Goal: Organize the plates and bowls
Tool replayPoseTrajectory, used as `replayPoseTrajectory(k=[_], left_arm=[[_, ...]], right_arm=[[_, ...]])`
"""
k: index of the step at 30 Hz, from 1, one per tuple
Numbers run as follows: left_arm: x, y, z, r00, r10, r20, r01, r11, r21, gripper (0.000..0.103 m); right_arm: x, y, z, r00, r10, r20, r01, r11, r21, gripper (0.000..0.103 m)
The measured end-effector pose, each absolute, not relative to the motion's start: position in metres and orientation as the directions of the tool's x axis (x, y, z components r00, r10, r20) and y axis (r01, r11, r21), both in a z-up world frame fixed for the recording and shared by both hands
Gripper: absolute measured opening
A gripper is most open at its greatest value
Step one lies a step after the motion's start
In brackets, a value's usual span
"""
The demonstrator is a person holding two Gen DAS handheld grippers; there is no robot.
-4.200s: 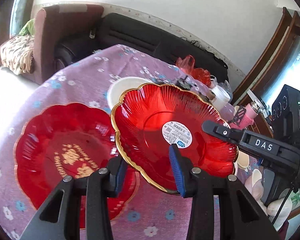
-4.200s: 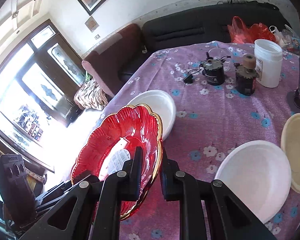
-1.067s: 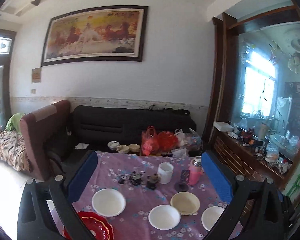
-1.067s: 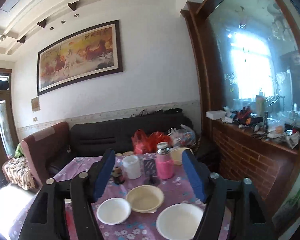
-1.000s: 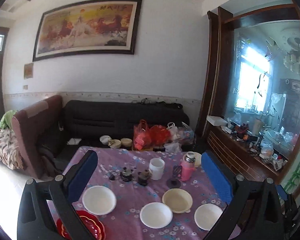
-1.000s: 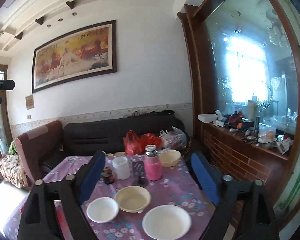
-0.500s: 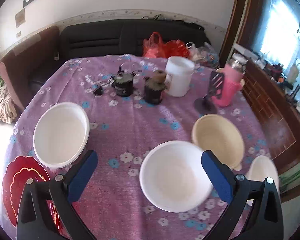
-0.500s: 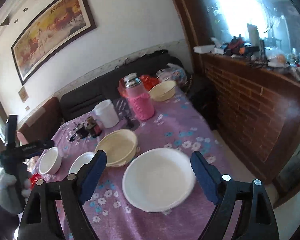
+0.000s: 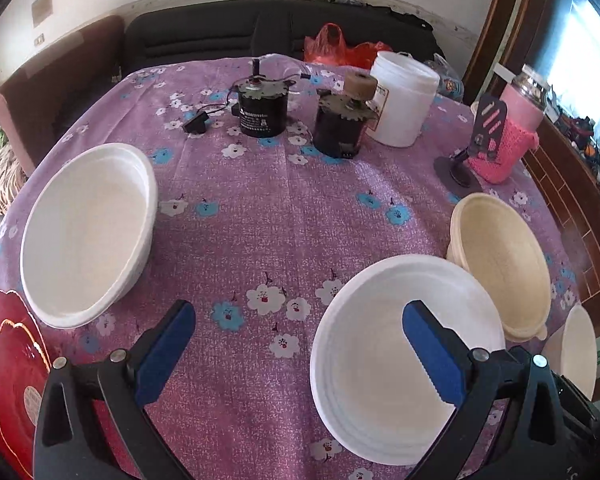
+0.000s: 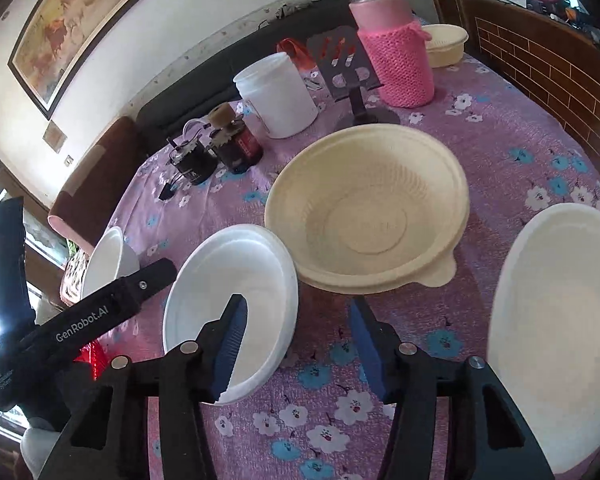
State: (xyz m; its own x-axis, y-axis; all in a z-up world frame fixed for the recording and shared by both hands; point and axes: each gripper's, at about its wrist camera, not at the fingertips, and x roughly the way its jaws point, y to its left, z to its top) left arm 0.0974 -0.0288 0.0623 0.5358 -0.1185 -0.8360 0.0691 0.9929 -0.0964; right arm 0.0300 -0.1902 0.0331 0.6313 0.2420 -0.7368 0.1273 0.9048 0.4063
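White bowl (image 10: 236, 300) under right gripper (image 10: 296, 344), jaws closing, nothing gripped

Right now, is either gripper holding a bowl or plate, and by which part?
Nothing is held. The left gripper is open above the tablecloth; the right gripper's jaws have just been closing, nothing gripped between them.

White tub (image 9: 403, 98), pink flask (image 10: 396, 52), two motors (image 9: 262, 106) on tablecloth (image 9: 284, 216).

Four bowls (image 9: 404, 360) in a row on the table (image 9: 260, 220), jars (image 9: 262, 108) behind them
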Motion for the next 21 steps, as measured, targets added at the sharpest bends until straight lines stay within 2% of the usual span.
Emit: replayPoseTrajectory(k=[2, 5, 6, 7, 8, 10, 14, 15, 17, 20, 21], left_arm=[[0.100, -0.033, 0.054, 0.515, -0.142, -0.845, 0.097, 0.990, -0.106, 0.103], [0.104, -0.041, 0.043, 0.498, -0.146, -0.855, 0.134, 0.987, -0.090, 0.102], [0.106, -0.043, 0.039, 0.488, -0.157, -0.859, 0.149, 0.984, -0.095, 0.096], [0.107, -0.045, 0.035, 0.476, -0.161, -0.864, 0.159, 0.983, -0.096, 0.085], [0.108, -0.047, 0.032, 0.464, -0.165, -0.870, 0.166, 0.981, -0.098, 0.079], [0.110, -0.049, 0.025, 0.436, -0.184, -0.881, 0.180, 0.977, -0.115, 0.055], [0.105, -0.054, 0.027, 0.454, -0.181, -0.873, 0.193, 0.976, -0.102, 0.041], [0.102, -0.055, 0.027, 0.453, -0.190, -0.871, 0.199, 0.974, -0.109, 0.032], [0.099, -0.058, 0.029, 0.456, -0.195, -0.869, 0.202, 0.973, -0.112, 0.028], [0.094, -0.061, 0.031, 0.452, -0.214, -0.866, 0.210, 0.969, -0.130, 0.022], [0.092, -0.062, 0.033, 0.457, -0.215, -0.863, 0.211, 0.969, -0.130, 0.020]], right_arm=[[0.032, -0.184, 0.026, 0.638, 0.211, -0.741, 0.132, 0.918, 0.375, 0.052], [0.037, -0.182, 0.021, 0.630, 0.195, -0.751, 0.134, 0.926, 0.353, 0.043], [0.038, -0.183, 0.020, 0.636, 0.200, -0.745, 0.128, 0.925, 0.358, 0.042], [0.039, -0.183, 0.019, 0.638, 0.197, -0.745, 0.128, 0.926, 0.355, 0.039], [0.040, -0.184, 0.018, 0.636, 0.195, -0.747, 0.130, 0.926, 0.353, 0.039], [0.041, -0.184, 0.014, 0.635, 0.212, -0.743, 0.120, 0.923, 0.366, 0.038], [0.043, -0.184, 0.009, 0.629, 0.221, -0.746, 0.113, 0.923, 0.369, 0.037], [0.044, -0.185, 0.008, 0.627, 0.228, -0.745, 0.113, 0.919, 0.377, 0.036], [0.044, -0.187, 0.007, 0.629, 0.245, -0.738, 0.111, 0.911, 0.397, 0.034], [0.045, -0.191, 0.004, 0.624, 0.272, -0.732, 0.116, 0.895, 0.431, 0.021], [0.045, -0.193, 0.002, 0.620, 0.288, -0.730, 0.117, 0.886, 0.448, 0.014]])
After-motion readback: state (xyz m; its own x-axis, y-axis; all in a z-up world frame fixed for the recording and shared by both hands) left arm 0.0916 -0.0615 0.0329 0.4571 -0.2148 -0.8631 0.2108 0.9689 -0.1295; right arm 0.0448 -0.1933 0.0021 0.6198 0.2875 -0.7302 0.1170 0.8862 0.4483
